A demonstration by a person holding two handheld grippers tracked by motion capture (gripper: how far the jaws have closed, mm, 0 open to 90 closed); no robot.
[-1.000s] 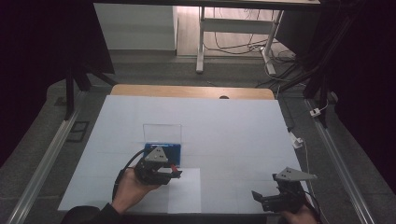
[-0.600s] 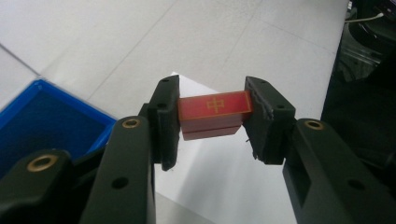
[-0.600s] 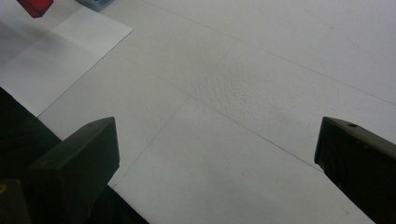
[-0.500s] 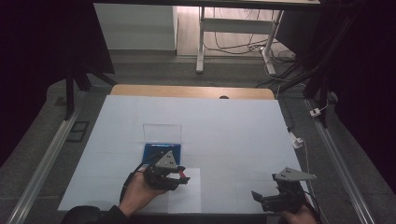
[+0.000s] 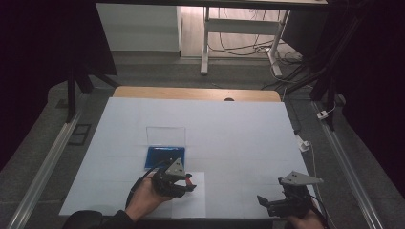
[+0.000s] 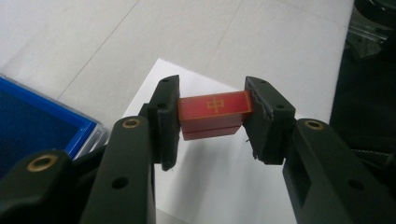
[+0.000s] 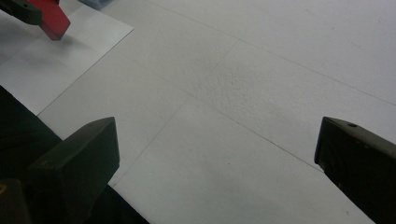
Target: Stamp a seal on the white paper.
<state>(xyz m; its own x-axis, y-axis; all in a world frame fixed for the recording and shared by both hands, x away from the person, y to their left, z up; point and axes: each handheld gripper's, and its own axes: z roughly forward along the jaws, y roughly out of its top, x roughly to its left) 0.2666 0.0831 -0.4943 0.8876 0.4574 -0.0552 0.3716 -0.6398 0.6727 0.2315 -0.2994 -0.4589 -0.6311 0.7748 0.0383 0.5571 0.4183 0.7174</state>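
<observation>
I saw a shallow blue tray [image 5: 164, 157] on the white tabletop [image 5: 229, 133], with a clear lid [image 5: 165, 134] standing behind it at its twelve o'clock. Its blue lining looked bare, though the near edge was covered by my left hand-held gripper [image 5: 187, 182], so I could not vouch for that strip. In the left gripper view the tray [image 6: 42, 123] was cut off at the frame's nine o'clock.

The left hand-held gripper [image 6: 212, 116] was clamped on a red block [image 6: 215, 114], one jaw pressed to each end. The block's long axis ran straight across from jaw to jaw, and its top face, carrying a gold character inside a gold border, faced up toward the camera. It hung above a white sheet of paper [image 6: 219, 186] lying just at the tray's five o'clock. In the right gripper view the block [image 7: 51, 18] was clipped by the frame's top-left corner.

My right hand-held gripper [image 7: 217, 158] stood wide open, holding nothing, over bare tabletop at the near right edge [image 5: 274, 205].
</observation>
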